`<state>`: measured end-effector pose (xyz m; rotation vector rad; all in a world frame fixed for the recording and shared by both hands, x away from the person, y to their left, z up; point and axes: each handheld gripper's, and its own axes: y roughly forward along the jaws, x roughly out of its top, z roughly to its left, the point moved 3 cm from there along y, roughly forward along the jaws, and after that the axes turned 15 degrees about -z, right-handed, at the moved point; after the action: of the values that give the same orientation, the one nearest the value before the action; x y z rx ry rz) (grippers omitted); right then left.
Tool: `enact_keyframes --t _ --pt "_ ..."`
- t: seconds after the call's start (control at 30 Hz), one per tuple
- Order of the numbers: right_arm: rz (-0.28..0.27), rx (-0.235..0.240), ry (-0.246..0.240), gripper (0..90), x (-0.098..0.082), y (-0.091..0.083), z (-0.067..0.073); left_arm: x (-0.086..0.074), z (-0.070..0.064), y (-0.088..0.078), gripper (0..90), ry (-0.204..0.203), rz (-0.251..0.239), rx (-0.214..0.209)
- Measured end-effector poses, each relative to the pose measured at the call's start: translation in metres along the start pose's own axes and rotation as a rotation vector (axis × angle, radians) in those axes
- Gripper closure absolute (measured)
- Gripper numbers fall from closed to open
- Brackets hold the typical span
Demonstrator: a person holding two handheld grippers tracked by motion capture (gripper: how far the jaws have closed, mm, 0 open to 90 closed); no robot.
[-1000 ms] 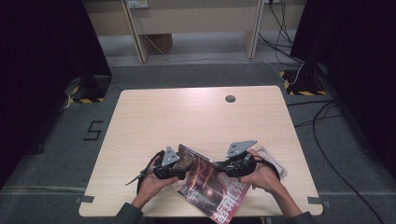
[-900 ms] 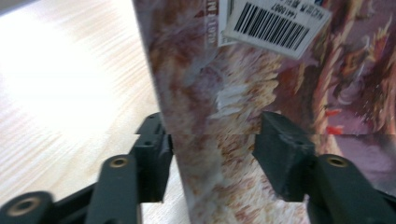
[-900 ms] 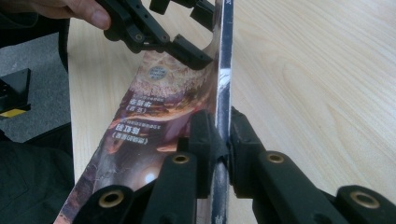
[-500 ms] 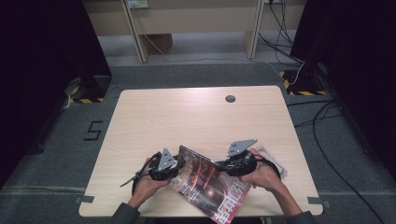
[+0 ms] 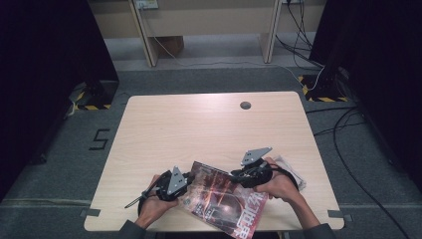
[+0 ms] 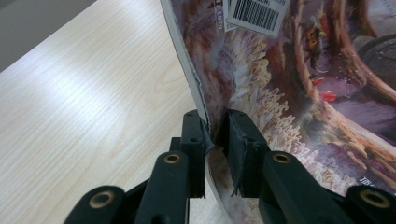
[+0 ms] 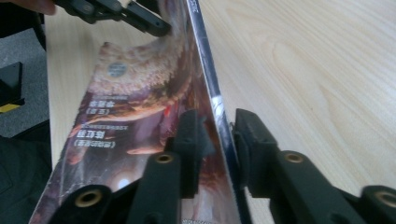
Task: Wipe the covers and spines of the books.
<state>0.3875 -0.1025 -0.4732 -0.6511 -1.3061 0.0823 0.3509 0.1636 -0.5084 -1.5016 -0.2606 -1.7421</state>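
A glossy magazine [image 5: 219, 199] with a dark red and brown cover is held tilted over the table's near edge between both grippers. My left gripper [image 5: 174, 181] has just been closing and is shut on the magazine's left edge [image 6: 289, 84], its pads [image 6: 198, 135] pinching the pages. My right gripper [image 5: 249, 174] sits at the magazine's upper right edge. Its jaws [image 7: 219, 126] have just been opening; the magazine's spine [image 7: 208, 79] stands between them with the pads slightly off it. The left gripper [image 7: 140, 16] shows at the far end of the cover.
The light wooden table [image 5: 209, 124] has a round cable hole [image 5: 245, 105] near its far edge. A pale, plastic-looking item [image 5: 291, 169] lies under the right hand. Cables run over the grey floor at the right, and desk legs stand behind the table.
The magazine's upper corner has sunk slightly toward the table. Both hands stay almost where they were at the magazine's two edges.
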Motion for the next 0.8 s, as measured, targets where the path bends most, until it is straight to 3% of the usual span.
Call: enact_keyframes --t 0.1,0.3,0.47,0.73,0.8 --pt "0.049 -0.017 -0.026 69.8 -0.005 0.002 -0.003 0.000 0.000 -0.002 77.6 -0.005 0.004 0.004" --pt "0.063 -0.012 -0.043 75.7 -0.010 -0.001 -0.009 0.001 0.000 -0.003 77.7 -0.004 0.003 0.011" --pt "0.094 -0.034 -0.093 75.4 -0.001 0.000 -0.005 0.000 0.000 -0.006 77.9 -0.037 -0.010 0.014" --pt "0.137 -0.077 -0.153 70.2 0.015 0.008 -0.014 -0.001 -0.001 -0.014 80.8 -0.064 -0.020 0.022" --pt "0.135 -0.089 -0.135 67.7 0.016 0.010 -0.018 -0.001 -0.001 -0.015 81.5 -0.072 -0.019 0.013"
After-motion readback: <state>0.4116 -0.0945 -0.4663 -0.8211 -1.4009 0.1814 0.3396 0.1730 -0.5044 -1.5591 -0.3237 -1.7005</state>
